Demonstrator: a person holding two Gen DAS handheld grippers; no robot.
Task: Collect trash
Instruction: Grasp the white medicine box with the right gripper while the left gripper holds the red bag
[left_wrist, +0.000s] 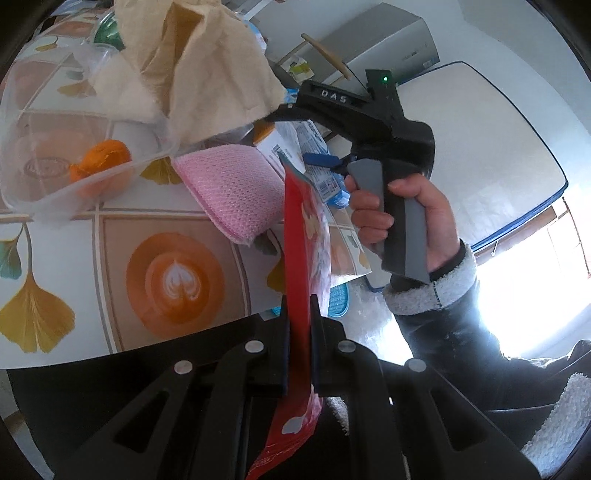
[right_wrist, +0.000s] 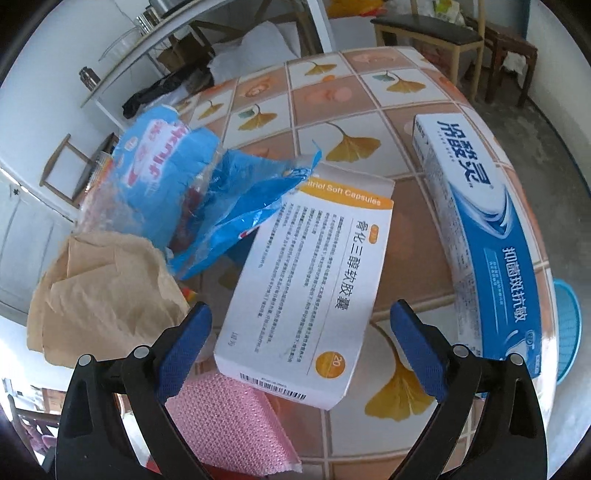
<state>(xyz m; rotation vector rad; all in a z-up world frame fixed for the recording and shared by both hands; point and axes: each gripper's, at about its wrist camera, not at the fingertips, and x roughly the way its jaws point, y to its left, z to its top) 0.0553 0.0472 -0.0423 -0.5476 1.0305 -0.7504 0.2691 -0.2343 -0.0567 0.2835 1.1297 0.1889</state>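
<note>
My left gripper (left_wrist: 298, 314) is shut on a red plastic bag (left_wrist: 301, 236) and holds it upright at the table's edge. My right gripper (right_wrist: 301, 321) is open, its blue pads either side of a white and orange capsule box (right_wrist: 306, 280) lying on the table. A torn blue wrapper (right_wrist: 207, 192) and crumpled brown paper (right_wrist: 103, 288) lie to its left. A pink sponge (right_wrist: 229, 417) lies under the box's near end. In the left wrist view the right gripper (left_wrist: 325, 160) shows beyond the pink sponge (left_wrist: 229, 192).
A blue and white toothpaste box (right_wrist: 480, 236) lies at the right of the tiled table (right_wrist: 332, 92). A clear plastic tub (left_wrist: 55, 155) holds orange peel (left_wrist: 99, 162). Brown paper (left_wrist: 199, 62) hangs over the tub. Chairs (right_wrist: 443, 40) stand beyond the table.
</note>
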